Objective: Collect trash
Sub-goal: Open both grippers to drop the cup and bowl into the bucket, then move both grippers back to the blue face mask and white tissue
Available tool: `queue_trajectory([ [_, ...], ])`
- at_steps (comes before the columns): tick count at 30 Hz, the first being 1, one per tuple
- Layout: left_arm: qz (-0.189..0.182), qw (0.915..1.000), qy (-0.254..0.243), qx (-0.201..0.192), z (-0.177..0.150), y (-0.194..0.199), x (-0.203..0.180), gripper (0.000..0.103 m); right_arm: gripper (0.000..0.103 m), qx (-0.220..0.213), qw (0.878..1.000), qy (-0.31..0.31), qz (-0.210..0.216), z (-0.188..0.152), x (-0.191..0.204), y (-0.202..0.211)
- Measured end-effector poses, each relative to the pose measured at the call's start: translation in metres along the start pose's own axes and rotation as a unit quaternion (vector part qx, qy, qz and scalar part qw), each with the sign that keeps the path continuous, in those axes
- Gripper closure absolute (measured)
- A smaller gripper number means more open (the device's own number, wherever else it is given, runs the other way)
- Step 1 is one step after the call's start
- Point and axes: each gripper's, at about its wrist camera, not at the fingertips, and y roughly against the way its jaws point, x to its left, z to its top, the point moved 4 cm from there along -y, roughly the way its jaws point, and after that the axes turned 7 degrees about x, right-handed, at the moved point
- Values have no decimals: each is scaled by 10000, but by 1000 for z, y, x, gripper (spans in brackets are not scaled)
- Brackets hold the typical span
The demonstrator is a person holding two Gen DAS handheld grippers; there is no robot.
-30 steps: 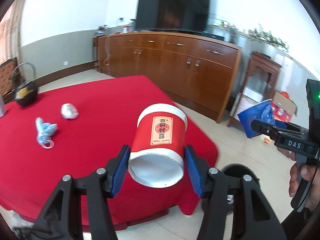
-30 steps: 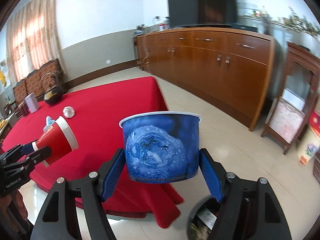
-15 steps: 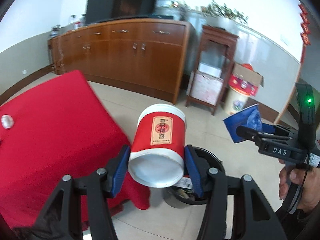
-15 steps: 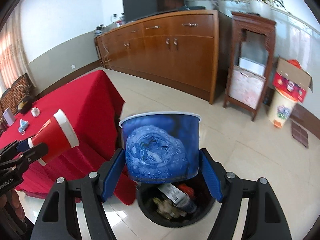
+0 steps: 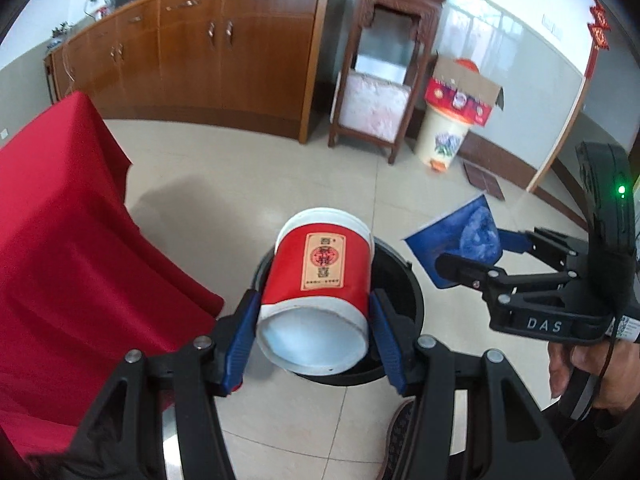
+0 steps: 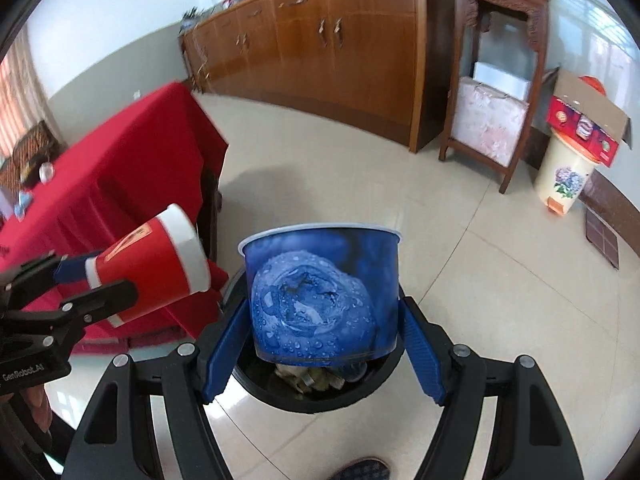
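My left gripper (image 5: 314, 336) is shut on a red and white paper cup (image 5: 320, 280), bottom toward the camera, held over the black trash bin (image 5: 404, 284) on the floor. My right gripper (image 6: 322, 352) is shut on a blue paper cup (image 6: 324, 296) and holds it above the same bin (image 6: 280, 392), which has trash inside. The red cup also shows in the right wrist view (image 6: 156, 264), and the blue cup in the left wrist view (image 5: 460, 240).
A table with a red cloth (image 5: 60, 240) stands left of the bin. A long wooden cabinet (image 5: 200, 48), a small wooden stand (image 5: 384, 80), and a cream bin with a cardboard box (image 5: 452, 120) line the far wall. Tiled floor surrounds the bin.
Both grippers have swung away from the table and tilted down over the black bin, each still holding its cup. The bin now sits directly under both cups.
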Motion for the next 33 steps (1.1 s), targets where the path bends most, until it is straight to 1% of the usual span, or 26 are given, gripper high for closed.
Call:
queue_trajectory([
  [5, -99, 9995, -21, 297, -1, -30, -2, 46, 27, 369, 9975, 606, 33, -8, 3, -33],
  [7, -214, 9987, -95, 448, 0, -44, -3, 44, 27, 516, 9949, 864, 69, -12, 4, -47],
  [8, -128, 9987, -101, 490, 0, -49, -1, 43, 27, 663, 9925, 1017, 158, -14, 6, -58],
  [9, 91, 9987, -72, 488, 1, -51, 3, 34, 27, 768, 9907, 1113, 132, -15, 7, -67],
  [10, 262, 9987, -80, 420, 2, -50, 8, 29, 26, 864, 9884, 1245, -41, -18, 6, -78],
  [11, 350, 9988, -72, 340, 3, -46, 11, 16, 25, 926, 9873, 1287, -111, -20, 6, -86],
  [12, 458, 9986, -39, 252, 2, -40, 15, 10, 20, 971, 9874, 1243, -104, -21, 4, -93],
  [13, 558, 9983, -21, 184, 1, -34, 18, 10, 16, 956, 9880, 1199, -182, -19, 3, -95],
  [14, 609, 9980, -30, 141, 0, -28, 21, 9, 3, 907, 9888, 1158, -249, -16, 3, -96],
  [15, 708, 9974, -29, 87, -2, -21, 25, 9, 0, 882, 9896, 1121, -201, -15, 4, -94],
  [16, 805, 9968, -16, 4, -4, -12, 29, 9, 0, 867, 9907, 1039, -135, -13, 4, -92],
  [21, 1087, 9930, 313, -343, -16, 26, 52, 7, 0, 507, 9968, 573, -230, 3, 5, -68],
  [25, 1287, 9883, 541, -613, -22, 56, 71, 7, 0, 113, 9997, 231, -6, 18, 14, -38],
  [28, 1457, 9835, 753, -759, -25, 72, 85, 5, 0, -143, 9998, 103, 12, 27, 30, -16],
  [33, 1730, 9734, 1135, -982, -42, 103, 112, 5, 0, -462, 9988, -64, 136, 31, 63, 10],
])
